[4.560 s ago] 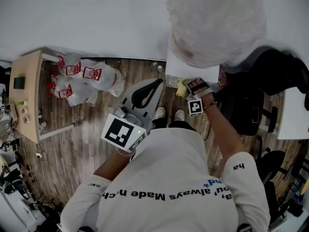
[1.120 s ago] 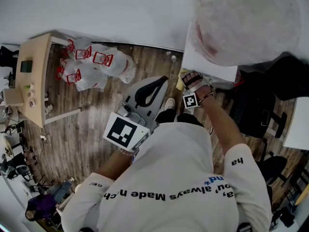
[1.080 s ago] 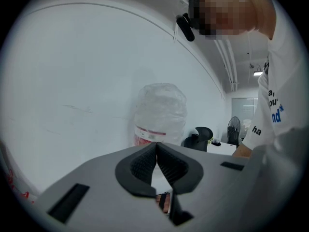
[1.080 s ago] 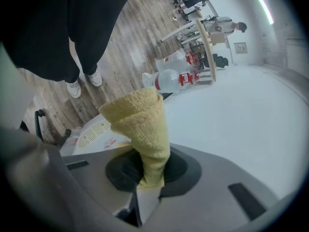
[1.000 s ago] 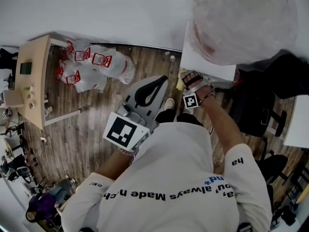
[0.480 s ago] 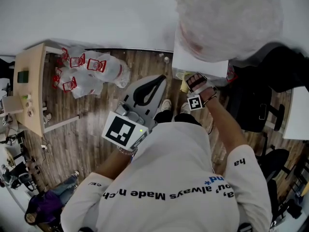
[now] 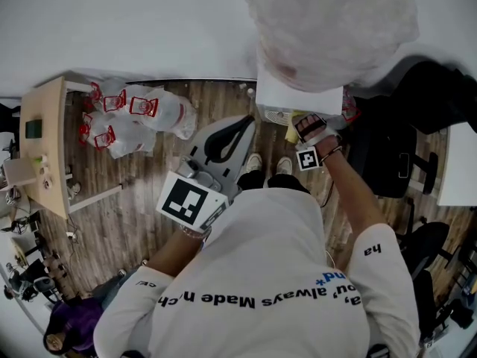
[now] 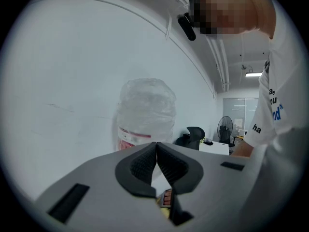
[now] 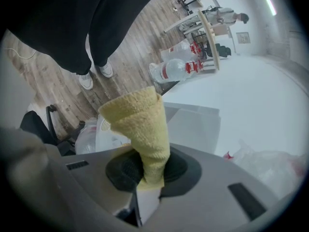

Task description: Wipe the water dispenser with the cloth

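Observation:
The water dispenser's white body carries a big clear bottle at the top right of the head view. My right gripper is held against the dispenser's front, shut on a yellow cloth. In the right gripper view the cloth stands up out of the shut jaws of the right gripper, next to the dispenser's white casing. My left gripper hangs apart to the left, shut and holding nothing. In the left gripper view the left gripper points towards the bottle.
Bagged spare water bottles lie on the wooden floor beside a light wooden table. A black office chair and a white desk stand right of the dispenser. A person is at the lower left.
The right gripper with the cloth has shifted to the right along the dispenser's front, from its left corner towards the middle. The left gripper has stayed where it was.

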`<state>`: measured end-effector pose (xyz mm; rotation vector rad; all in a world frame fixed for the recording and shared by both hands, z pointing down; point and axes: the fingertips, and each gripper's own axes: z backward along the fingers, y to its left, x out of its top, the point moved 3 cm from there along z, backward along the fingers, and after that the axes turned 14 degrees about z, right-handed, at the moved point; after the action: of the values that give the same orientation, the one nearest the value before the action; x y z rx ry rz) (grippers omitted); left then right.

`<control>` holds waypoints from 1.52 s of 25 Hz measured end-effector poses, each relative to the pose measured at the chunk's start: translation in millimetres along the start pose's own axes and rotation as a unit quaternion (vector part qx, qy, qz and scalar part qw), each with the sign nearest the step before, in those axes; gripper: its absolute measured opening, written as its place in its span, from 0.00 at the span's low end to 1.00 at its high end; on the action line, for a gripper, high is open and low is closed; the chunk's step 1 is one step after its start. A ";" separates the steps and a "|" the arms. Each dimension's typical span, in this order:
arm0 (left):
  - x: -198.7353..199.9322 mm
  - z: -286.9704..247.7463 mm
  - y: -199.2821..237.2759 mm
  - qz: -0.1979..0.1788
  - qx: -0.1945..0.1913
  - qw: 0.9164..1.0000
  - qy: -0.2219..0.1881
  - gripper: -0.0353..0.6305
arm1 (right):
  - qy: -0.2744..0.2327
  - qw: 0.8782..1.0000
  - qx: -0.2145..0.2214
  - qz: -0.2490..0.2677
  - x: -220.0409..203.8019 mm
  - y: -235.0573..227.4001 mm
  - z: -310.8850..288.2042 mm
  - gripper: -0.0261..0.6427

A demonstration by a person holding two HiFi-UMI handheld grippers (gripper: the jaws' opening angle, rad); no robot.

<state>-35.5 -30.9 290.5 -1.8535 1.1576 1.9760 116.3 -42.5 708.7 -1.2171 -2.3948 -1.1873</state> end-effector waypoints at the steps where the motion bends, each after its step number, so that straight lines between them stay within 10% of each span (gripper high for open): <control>1: -0.4 -1.2 -1.4 -0.001 -0.001 1.000 0.001 0.08 | 0.002 1.000 0.002 -0.001 -2.3 3.5 1.5 0.13; 15: -6.5 -18.2 -18.5 -0.004 -0.015 1.000 0.011 0.08 | 0.030 0.999 0.039 -0.021 -35.9 61.1 17.1 0.13; 24: -10.2 -25.3 -25.8 -0.003 -0.022 1.000 0.016 0.08 | -0.061 0.972 0.003 -0.225 -17.0 67.5 22.1 0.13; 30: -13.2 -26.4 -26.6 0.000 -0.019 1.000 0.017 0.08 | 0.049 0.967 0.046 -0.244 -58.4 82.8 28.6 0.13; 33: -14.6 -25.0 -23.7 0.003 -0.014 1.000 0.016 0.08 | 0.072 0.905 0.091 -0.409 -71.9 102.0 30.4 0.13; 38: -19.4 -24.7 -20.1 0.009 -0.008 1.000 0.018 0.08 | 0.089 0.720 0.093 -0.681 -98.3 116.1 30.9 0.13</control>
<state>-0.4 -26.2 302.4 -1.9019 1.1762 1.9751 271.5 -38.3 705.5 1.0037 -2.9813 -1.0688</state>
